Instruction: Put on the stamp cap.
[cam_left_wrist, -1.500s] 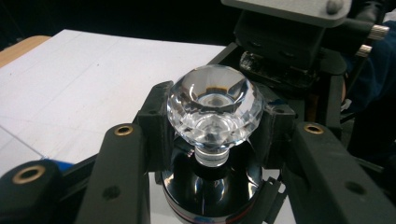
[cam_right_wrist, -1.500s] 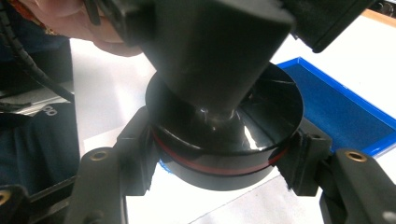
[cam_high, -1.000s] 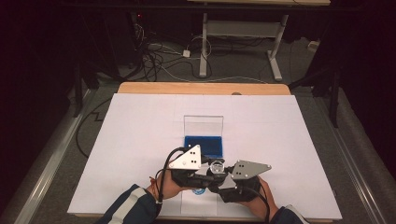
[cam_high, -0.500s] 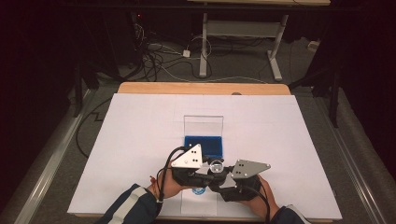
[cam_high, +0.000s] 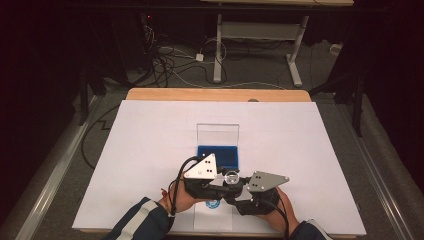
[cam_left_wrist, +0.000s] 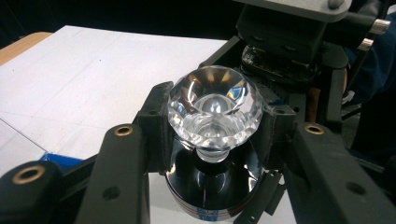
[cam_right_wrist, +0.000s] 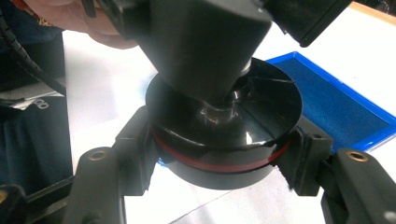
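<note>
Left gripper view looks along the left hand-held gripper (cam_left_wrist: 212, 135), whose two jaws are clamped on a clear faceted knob (cam_left_wrist: 215, 109); the knob's short stem points down into a shiny black round base (cam_left_wrist: 212, 186) just beneath it. Right gripper view has the right hand-held gripper (cam_right_wrist: 219, 149) closed around that same black round base (cam_right_wrist: 224, 140), a squat cup with a red band round its side, with the other gripper's dark body coming down into it from 12 o'clock. Holding one part in each gripper seems meant to steady the base while the knob is fitted to it or pulled off; which of the two I cannot tell. High view places both grippers and the knob (cam_high: 231, 176) near the front edge of the white-covered table (cam_high: 150, 130), above a small sheet with a blue mark. At 12 o'clock from them lies an open case (cam_high: 218, 155), its blue lining bare and its clear lid standing upright.
</note>
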